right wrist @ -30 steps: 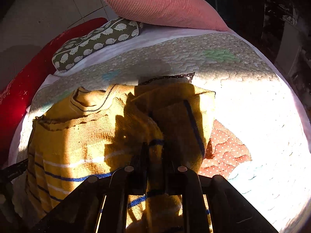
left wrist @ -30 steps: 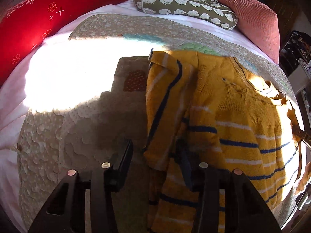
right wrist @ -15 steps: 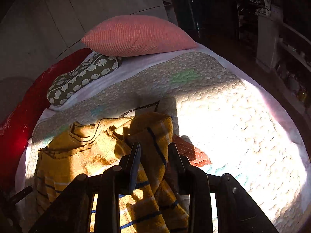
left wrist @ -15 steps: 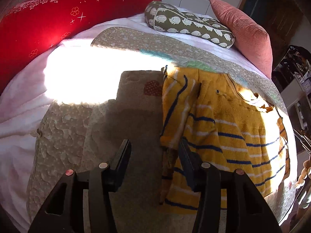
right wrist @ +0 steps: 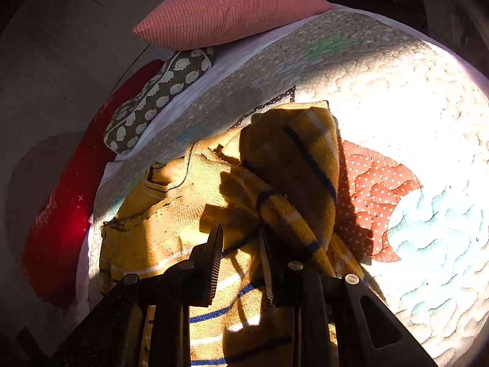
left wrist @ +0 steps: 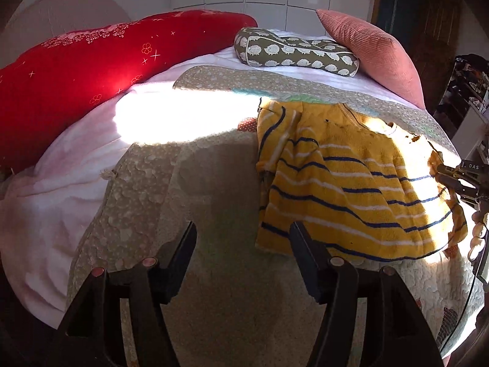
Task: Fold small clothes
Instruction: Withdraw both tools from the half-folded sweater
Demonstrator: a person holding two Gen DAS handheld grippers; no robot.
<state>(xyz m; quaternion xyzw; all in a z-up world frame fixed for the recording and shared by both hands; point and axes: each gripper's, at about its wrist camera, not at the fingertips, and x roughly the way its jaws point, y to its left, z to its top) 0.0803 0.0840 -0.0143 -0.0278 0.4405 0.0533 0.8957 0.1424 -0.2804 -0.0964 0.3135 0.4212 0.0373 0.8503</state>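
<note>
The yellow striped sweater (left wrist: 351, 183) lies on the quilt (left wrist: 214, 305) of a bed, toward its right side in the left wrist view, the neckline at the far end and the hem near. Its left sleeve (left wrist: 275, 131) is already folded in over the body — probably why the left gripper (left wrist: 241, 244) hangs clear above bare quilt, just left of the hem. Its jaws have just been opening and stand wide apart with nothing between them.

The right gripper (right wrist: 240, 241) is over the sweater's other side, where the right sleeve (right wrist: 299, 168) is bunched up into a raised hump just beyond its tips. Its jaws have just been closing a little and are narrowly parted; knit shows in the gap, but whether the pads pinch it I cannot tell. Far off lie a red bolster (left wrist: 76, 70), a hedgehog-print cushion (left wrist: 293, 52) and a pink pillow (left wrist: 376, 49) — well apart from the work.
</note>
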